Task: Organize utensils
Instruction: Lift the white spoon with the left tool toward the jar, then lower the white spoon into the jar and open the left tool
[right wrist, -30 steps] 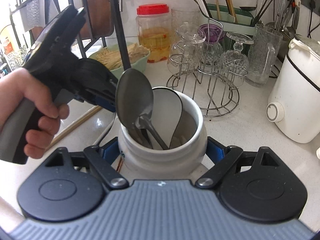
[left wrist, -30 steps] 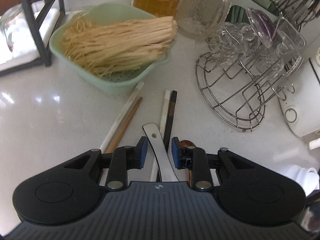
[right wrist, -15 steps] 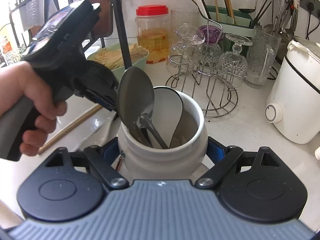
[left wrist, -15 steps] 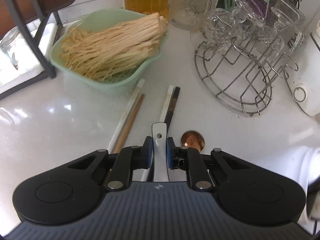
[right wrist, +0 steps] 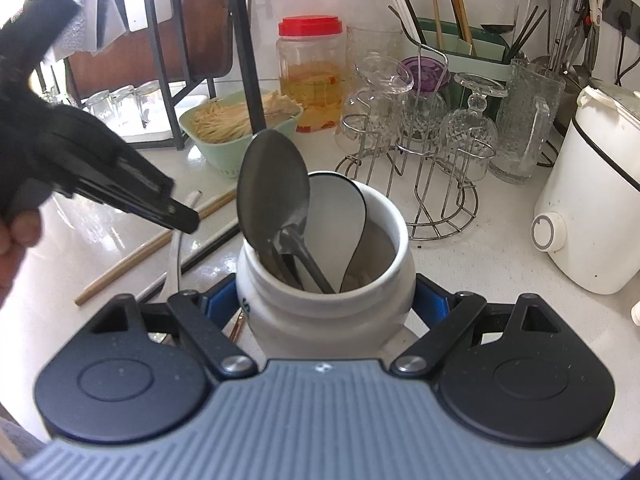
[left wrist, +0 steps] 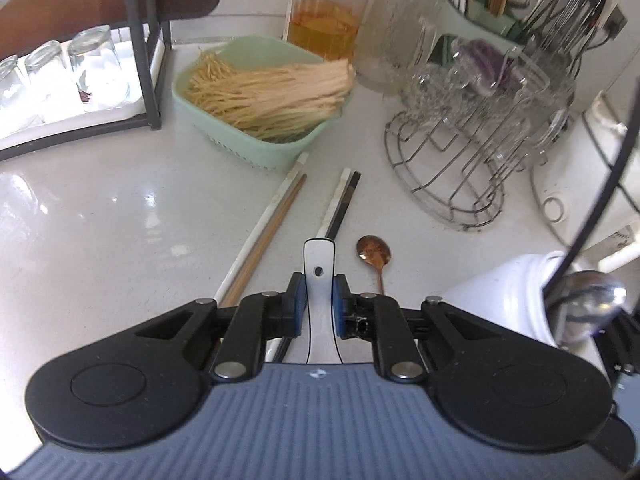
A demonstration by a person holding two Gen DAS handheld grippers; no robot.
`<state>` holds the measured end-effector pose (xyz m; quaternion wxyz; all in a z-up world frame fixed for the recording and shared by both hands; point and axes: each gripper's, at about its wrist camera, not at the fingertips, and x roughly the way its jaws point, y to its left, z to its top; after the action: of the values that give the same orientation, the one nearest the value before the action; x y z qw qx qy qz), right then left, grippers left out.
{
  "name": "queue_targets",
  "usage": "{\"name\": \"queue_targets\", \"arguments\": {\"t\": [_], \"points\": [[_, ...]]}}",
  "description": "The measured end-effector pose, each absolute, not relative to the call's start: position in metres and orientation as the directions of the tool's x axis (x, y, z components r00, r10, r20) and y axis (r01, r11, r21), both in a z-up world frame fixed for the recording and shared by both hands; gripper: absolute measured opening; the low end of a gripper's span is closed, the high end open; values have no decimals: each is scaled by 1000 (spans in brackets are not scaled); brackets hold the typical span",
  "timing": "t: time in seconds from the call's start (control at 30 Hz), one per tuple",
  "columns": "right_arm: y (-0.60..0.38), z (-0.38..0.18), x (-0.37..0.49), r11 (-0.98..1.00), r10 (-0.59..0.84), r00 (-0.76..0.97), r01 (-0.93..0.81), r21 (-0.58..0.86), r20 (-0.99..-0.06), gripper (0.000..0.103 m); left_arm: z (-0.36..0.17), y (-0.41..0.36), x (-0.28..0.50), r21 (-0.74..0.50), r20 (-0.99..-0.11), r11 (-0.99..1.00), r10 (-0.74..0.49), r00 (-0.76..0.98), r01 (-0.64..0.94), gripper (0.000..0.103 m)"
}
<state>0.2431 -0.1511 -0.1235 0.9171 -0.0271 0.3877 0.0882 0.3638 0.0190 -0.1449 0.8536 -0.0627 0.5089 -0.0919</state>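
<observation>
My left gripper (left wrist: 319, 300) is shut on the handle of a white ceramic spoon (left wrist: 319, 264) and holds it above the counter; it also shows in the right wrist view (right wrist: 176, 216), with the spoon (right wrist: 175, 256) hanging down from it. My right gripper (right wrist: 324, 300) is shut on a white ceramic jar (right wrist: 320, 304) that holds a metal ladle (right wrist: 274, 184) and a white spoon (right wrist: 336, 224). Chopsticks (left wrist: 264, 232) and a small copper spoon (left wrist: 374, 254) lie on the counter. The jar (left wrist: 516, 296) shows at the right of the left wrist view.
A green basket of dried noodles (left wrist: 272, 92), a wire rack with glasses (left wrist: 472, 120), a red-lidded jar (left wrist: 328, 12), a white appliance (right wrist: 588, 200), a black shelf frame (left wrist: 140, 40) with upturned glasses and a green utensil holder (right wrist: 452, 48) stand around.
My left gripper closed on the white spoon's handle and lifted it up and back from the counter. The right gripper and jar stayed still.
</observation>
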Motion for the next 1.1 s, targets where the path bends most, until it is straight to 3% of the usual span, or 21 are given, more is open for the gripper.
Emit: {"name": "queue_targets", "arguments": {"t": [0.73,0.83,1.1], "points": [[-152,-123,239,973,173,688,-231,12,-705,91,-89,25,305,-289,-771,950,-304,560,118,15],[-152,-123,238,973,173,688,-231,13,-705,91,-73,24,300,-289,-757,947,-315,573,138,7],[-152,-124,237,973,177,693,-230,18,-699,91,-52,11,294,-256,-747,947,-321,583,193,5]]}}
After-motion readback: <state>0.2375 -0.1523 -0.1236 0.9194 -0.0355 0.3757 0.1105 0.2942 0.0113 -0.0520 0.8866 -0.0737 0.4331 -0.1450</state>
